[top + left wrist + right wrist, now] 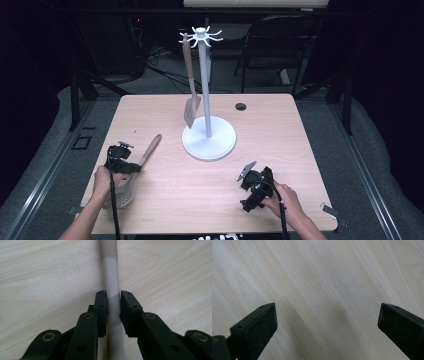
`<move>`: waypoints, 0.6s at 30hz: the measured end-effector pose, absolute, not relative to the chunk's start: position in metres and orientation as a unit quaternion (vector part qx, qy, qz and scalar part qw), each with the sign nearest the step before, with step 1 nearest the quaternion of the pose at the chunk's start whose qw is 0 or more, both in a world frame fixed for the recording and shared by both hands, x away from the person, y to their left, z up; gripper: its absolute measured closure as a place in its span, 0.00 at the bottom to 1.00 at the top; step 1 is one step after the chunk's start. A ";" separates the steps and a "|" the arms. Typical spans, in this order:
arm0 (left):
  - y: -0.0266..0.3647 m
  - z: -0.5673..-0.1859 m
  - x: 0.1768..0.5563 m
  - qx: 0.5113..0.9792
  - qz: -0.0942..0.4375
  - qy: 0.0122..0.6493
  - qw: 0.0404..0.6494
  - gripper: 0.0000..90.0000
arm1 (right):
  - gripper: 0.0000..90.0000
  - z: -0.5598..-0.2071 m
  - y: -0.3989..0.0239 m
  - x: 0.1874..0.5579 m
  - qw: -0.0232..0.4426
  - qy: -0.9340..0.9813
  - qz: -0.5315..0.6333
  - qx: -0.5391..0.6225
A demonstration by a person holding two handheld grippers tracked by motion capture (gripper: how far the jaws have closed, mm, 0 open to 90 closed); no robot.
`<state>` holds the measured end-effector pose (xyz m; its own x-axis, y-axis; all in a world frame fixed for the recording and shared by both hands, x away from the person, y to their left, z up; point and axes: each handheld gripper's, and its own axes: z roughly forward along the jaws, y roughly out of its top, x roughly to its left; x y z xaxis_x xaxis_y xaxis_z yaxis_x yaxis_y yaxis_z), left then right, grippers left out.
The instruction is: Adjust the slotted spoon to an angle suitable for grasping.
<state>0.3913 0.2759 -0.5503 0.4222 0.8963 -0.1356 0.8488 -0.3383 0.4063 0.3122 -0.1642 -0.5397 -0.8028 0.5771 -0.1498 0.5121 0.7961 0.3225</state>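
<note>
Here, at the left edge of the wooden table, the left hand brings the left gripper down over a slotted spoon that lies flat, its wooden handle pointing away toward the table's middle and its pale perforated head nearest the person. In the left gripper view the two black jaws stand on either side of the spoon's pale neck, the left pad touching it and the right pad at most a sliver off; whether the grip is firm cannot be told. At centre, a white utensil stand rises from a round base, its crown of hooks carrying a slotted turner that hangs blade down beside the pole. Behind the base, a dark grommet sits in the tabletop. At the right, the right hand holds the right gripper low over bare wood, well apart from the stand; the right gripper view shows its jaws spread wide with nothing between them.
</note>
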 end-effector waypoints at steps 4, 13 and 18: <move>0.275 -0.549 0.392 0.817 0.051 0.537 0.202 0.84 | 0.02 -0.540 -0.164 0.313 0.122 0.942 0.126 0.287; 0.272 -0.547 0.401 0.827 0.055 0.525 0.193 0.78 | 0.02 -0.542 -0.164 0.314 0.116 0.944 0.120 0.283; 0.268 -0.548 0.407 0.828 0.052 0.525 0.189 0.78 | 0.02 -0.543 -0.163 0.313 0.115 0.945 0.120 0.283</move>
<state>0.4069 0.2678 -0.5482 0.4430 0.8895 -0.1123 0.8499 -0.3767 0.3686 0.3131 -0.1627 -0.5430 -0.8138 0.5618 -0.1488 0.5065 0.8112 0.2924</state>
